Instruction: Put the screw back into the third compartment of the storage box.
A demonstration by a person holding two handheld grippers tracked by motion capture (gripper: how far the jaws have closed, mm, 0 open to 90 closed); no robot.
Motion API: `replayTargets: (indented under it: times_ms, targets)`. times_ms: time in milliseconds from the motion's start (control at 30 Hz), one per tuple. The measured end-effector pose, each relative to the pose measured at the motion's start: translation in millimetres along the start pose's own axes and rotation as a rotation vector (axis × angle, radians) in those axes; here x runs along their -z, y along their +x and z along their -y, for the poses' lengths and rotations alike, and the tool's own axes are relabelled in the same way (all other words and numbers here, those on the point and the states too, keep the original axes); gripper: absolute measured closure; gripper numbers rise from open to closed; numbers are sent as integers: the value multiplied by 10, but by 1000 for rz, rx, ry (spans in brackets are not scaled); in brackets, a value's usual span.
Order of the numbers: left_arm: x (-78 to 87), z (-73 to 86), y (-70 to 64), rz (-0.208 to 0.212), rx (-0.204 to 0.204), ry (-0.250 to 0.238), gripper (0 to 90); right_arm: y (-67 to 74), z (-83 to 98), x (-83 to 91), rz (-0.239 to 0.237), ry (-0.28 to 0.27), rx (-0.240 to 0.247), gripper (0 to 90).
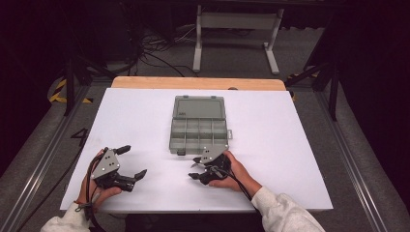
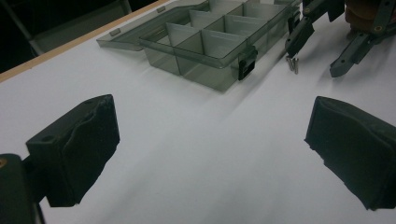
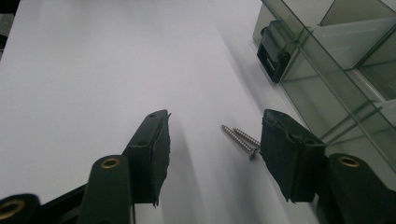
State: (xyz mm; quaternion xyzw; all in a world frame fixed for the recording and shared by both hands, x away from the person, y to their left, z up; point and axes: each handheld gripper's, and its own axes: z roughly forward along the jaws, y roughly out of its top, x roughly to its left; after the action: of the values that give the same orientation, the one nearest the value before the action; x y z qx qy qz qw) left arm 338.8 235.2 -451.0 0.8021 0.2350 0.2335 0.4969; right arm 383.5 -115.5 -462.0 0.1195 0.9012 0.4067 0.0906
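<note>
**A:** What is the biggest thing here?

**B:** A bench (image 1: 145, 121) with a white top. Just beyond the right hand-held gripper (image 1: 197, 167) sits a clear grey compartment box (image 1: 198, 131), lid folded open away from the person, latch facing the gripper.

**A:** And the grippers?

**B:** The left hand-held gripper (image 1: 129, 162) rests well to the left of the right one, jaws spread wide with bare bench between them. The right hand-held gripper is low over the bench, jaws partly apart and gripping nothing.

**A:** What is it reaching for?

**B:** Two small screws (image 3: 242, 140) lying side by side on the bench, between its jaws, close to the jaw nearer the box. The pads are not pressing on them.
</note>
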Motion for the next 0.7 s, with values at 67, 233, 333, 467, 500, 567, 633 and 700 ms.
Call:
replayTargets:
  times_ms: [67, 233, 333, 467, 500, 567, 633, 700]
  targets:
    - [3, 1, 8, -7, 1, 0, 35, -3, -9, -9, -1, 1, 2, 433]
    - [1, 17, 53, -26, 25, 1, 37, -12, -26, -38, -7, 20, 7, 530]
    - [3, 20, 75, -30, 36, -3, 38, -20, -38, -42, -46, 31, 9, 622]
    - [2, 29, 86, -30, 43, -6, 38, -27, -51, -38, -67, 43, 4, 704]
    - [2, 30, 88, -30, 45, -8, 38, -28, -55, -36, -69, 47, 7, 741]
    - [4, 29, 90, -33, 47, -8, 38, -34, -52, -31, -80, 48, 13, 821]
    - [4, 30, 94, -33, 48, -8, 39, -37, -51, -31, -82, 47, 13, 859]
    - [5, 33, 102, -36, 50, -7, 39, -37, -50, -27, -82, 51, 22, 885]
